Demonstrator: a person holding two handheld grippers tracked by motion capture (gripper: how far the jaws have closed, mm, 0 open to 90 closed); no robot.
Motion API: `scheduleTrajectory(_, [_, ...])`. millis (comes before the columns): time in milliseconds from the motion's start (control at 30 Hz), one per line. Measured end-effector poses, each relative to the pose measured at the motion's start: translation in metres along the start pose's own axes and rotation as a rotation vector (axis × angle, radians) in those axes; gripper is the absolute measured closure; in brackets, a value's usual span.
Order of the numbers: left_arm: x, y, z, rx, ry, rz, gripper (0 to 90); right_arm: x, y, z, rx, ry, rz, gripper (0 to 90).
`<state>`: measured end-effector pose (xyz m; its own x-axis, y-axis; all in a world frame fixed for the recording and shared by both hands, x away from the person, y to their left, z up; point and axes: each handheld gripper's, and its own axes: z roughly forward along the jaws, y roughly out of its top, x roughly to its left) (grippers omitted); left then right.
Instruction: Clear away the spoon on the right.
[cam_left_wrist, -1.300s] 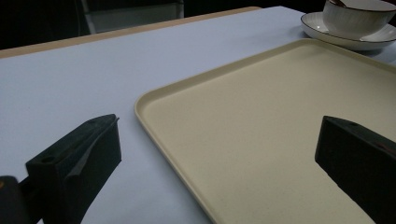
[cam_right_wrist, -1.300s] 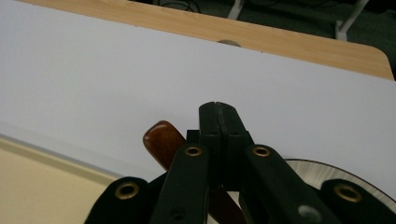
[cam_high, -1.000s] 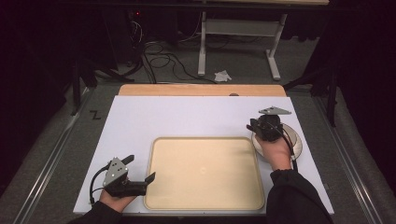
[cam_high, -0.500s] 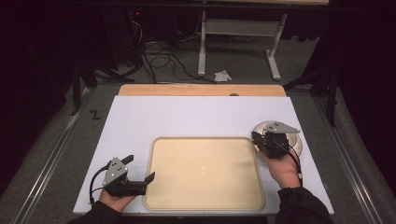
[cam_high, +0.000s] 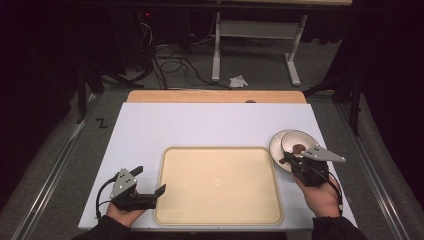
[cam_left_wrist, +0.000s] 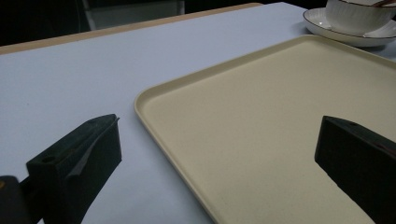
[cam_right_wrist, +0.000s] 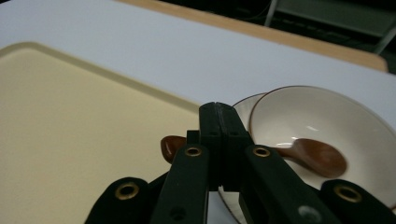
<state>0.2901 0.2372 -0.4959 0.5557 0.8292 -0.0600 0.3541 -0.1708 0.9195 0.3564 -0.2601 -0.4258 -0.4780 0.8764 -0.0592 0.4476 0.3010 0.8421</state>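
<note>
**Right gripper drawn back onto the spoon handle**

Since a second ago, my right gripper (cam_high: 291, 159) has come back from over the far side of the bowl (cam_high: 299, 145) toward the near edge of the table; the left one has stayed where it was.

Working from the left: my left gripper (cam_high: 150, 192) rests at the near left corner of the white table top (cam_high: 210, 122), held in a hand (cam_high: 120, 212). Its jaws stand wide apart with nothing between them, one over the white surface and one over the near left corner of the cream tray (cam_left_wrist: 261, 121). That tray (cam_high: 217, 185) lies flat in the middle of the table and is bare.

Just beside the tray's far right corner sits a white saucer (cam_high: 276, 150) with the bowl on it, both dark-rimmed. A brown wooden spoon (cam_right_wrist: 310, 156) lies with its scoop in the bowl and its handle running out over the rim toward the tray. In the right gripper view, my jaws are pressed together around that handle, its rounded end (cam_right_wrist: 172, 145) poking out on the tray side.
</note>
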Motion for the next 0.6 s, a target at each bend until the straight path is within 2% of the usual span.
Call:
scheduleTrajectory(100, [0.000, 0.000, 0.001, 0.004, 0.004, 0.000, 1.1, 0.008, 0.000, -0.016, -0.084, -0.016, -0.006, 90.0])
scheduleTrajectory(200, [0.000, -0.001, 0.003, 0.012, 0.004, 0.001, 1.1, 0.031, -0.005, -0.017, -0.149, 0.009, -0.016, 90.0])
scheduleTrajectory(267, [-0.001, -0.001, 0.003, 0.015, 0.002, 0.003, 1.1, 0.049, -0.011, -0.008, -0.153, 0.013, -0.035, 90.0])
scheduleTrajectory(367, [-0.002, -0.001, 0.002, 0.015, 0.000, 0.009, 1.2, 0.064, -0.013, 0.007, -0.126, -0.029, -0.093, 90.0])
scheduleTrajectory(433, [-0.001, -0.001, 0.002, 0.013, 0.000, 0.006, 1.2, 0.066, -0.012, 0.011, -0.123, -0.057, -0.090, 90.0])
scheduleTrajectory(467, [-0.001, -0.001, 0.002, 0.011, 0.000, 0.000, 1.2, 0.065, -0.013, 0.014, -0.117, -0.069, -0.068, 90.0])
scheduleTrajectory(533, [0.000, -0.001, 0.002, 0.013, 0.001, 0.001, 1.2, 0.064, -0.013, 0.017, -0.112, -0.076, -0.056, 90.0])
scheduleTrajectory(600, [0.000, -0.001, 0.001, 0.011, 0.001, 0.003, 1.2, 0.064, -0.013, 0.016, -0.114, -0.091, -0.068, 90.0])
